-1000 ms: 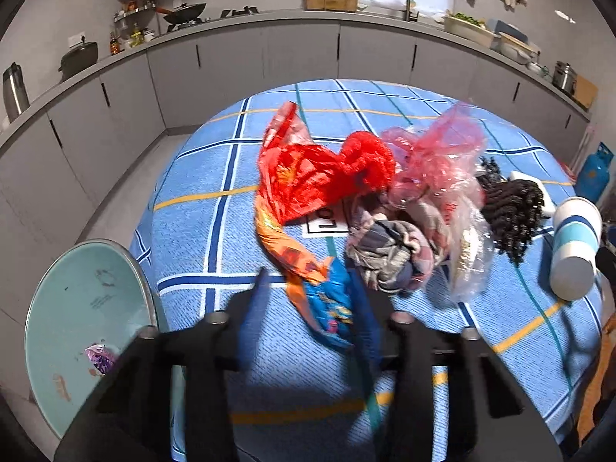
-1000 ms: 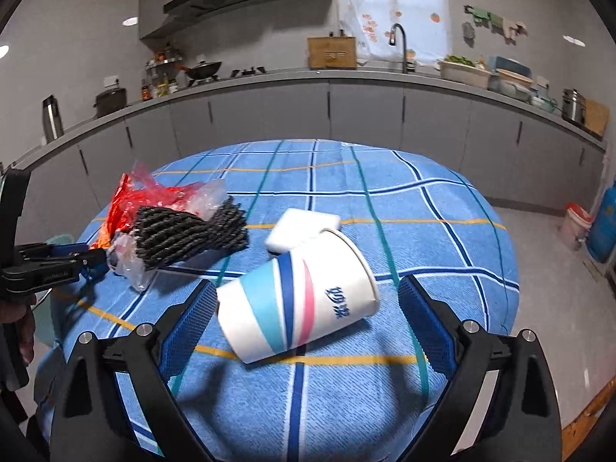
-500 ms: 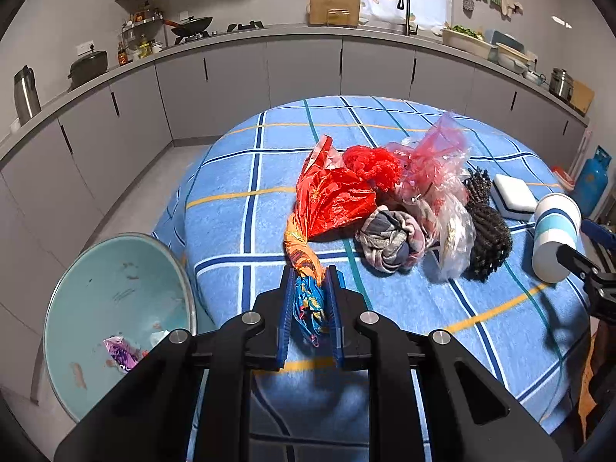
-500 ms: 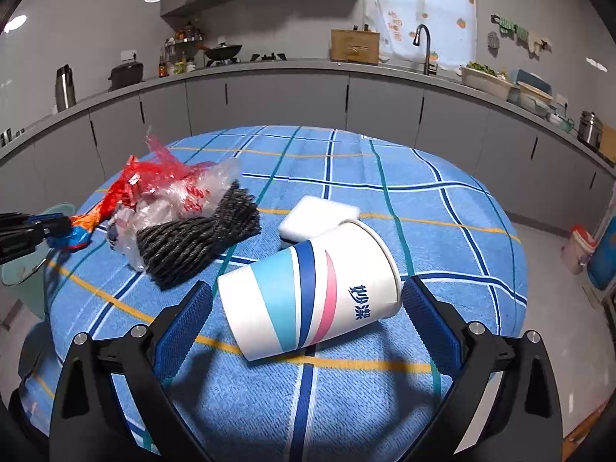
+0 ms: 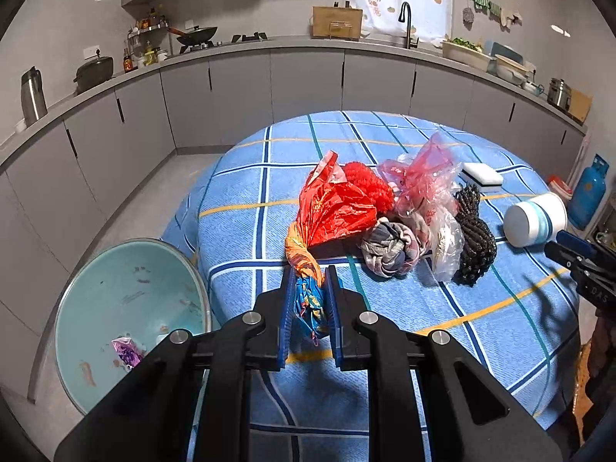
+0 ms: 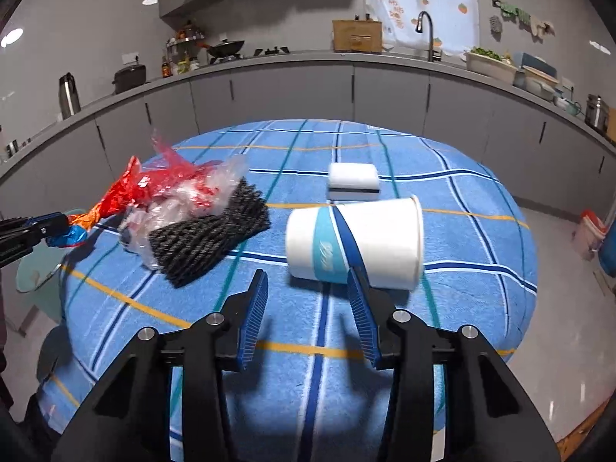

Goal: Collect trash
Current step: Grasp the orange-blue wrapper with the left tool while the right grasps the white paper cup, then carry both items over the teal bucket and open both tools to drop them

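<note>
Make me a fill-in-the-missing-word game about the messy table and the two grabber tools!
1. The left tool is shut on the twisted end of the ____ plastic bag.
2. The paper cup is lying on its ____.
3. On the floor beside the table stands a round ____ bin.
4. The white sponge lies just behind the ____.

Missing words: red; side; teal; cup

Behind your blue checked tablecloth [image 6: 442, 177] you have a grey counter [image 5: 238, 44] carrying a wok [image 5: 196, 34], a dark pot [image 5: 94, 71], a steel kettle [image 5: 32, 94], a cardboard box [image 5: 337, 22] and a tap [image 5: 406, 23], while a blue gas cylinder [image 5: 587, 192] stands far right.
</note>
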A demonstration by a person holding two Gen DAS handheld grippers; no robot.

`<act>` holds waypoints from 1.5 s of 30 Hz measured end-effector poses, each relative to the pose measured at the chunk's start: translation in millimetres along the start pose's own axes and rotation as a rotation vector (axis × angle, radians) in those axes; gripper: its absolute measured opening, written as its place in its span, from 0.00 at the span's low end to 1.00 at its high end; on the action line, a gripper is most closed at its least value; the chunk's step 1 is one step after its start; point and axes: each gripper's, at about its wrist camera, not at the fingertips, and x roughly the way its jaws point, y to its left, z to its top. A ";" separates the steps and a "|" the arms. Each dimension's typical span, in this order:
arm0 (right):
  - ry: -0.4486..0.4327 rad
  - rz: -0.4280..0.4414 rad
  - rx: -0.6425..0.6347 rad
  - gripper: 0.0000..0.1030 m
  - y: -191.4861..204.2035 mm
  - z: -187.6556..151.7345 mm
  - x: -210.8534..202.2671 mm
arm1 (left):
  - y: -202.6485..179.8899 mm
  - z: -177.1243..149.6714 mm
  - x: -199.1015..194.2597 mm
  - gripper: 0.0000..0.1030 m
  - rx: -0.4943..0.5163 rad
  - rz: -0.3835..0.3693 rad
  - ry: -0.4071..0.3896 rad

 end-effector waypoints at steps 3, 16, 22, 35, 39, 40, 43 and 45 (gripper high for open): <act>-0.025 0.014 -0.001 0.62 0.8 1.7 -7.5 | 3.0 2.3 -6.6 0.16 -0.011 0.003 -0.021; -0.088 -0.105 0.105 0.93 -20.2 17.1 -4.2 | 2.7 9.9 -20.8 0.16 -0.032 0.012 -0.080; -0.036 -0.188 0.101 0.95 -9.8 27.3 17.8 | 2.5 15.9 -20.2 0.16 -0.022 0.019 -0.087; 0.044 -0.215 0.092 0.83 -4.0 25.8 43.5 | 0.9 17.6 -33.1 0.16 -0.011 -0.016 -0.120; -0.004 -0.214 0.094 0.83 -0.5 28.8 23.6 | 3.8 20.3 -45.5 0.16 -0.017 -0.019 -0.149; -0.015 -0.213 0.092 0.83 1.2 30.5 19.2 | 4.3 21.1 -49.5 0.16 -0.017 -0.019 -0.158; -0.049 -0.204 0.082 0.83 9.3 36.9 6.4 | 6.8 23.2 -59.0 0.16 -0.014 -0.011 -0.178; -0.077 -0.184 0.069 0.83 18.3 43.0 -2.2 | 10.4 23.4 -63.2 0.16 -0.016 0.002 -0.187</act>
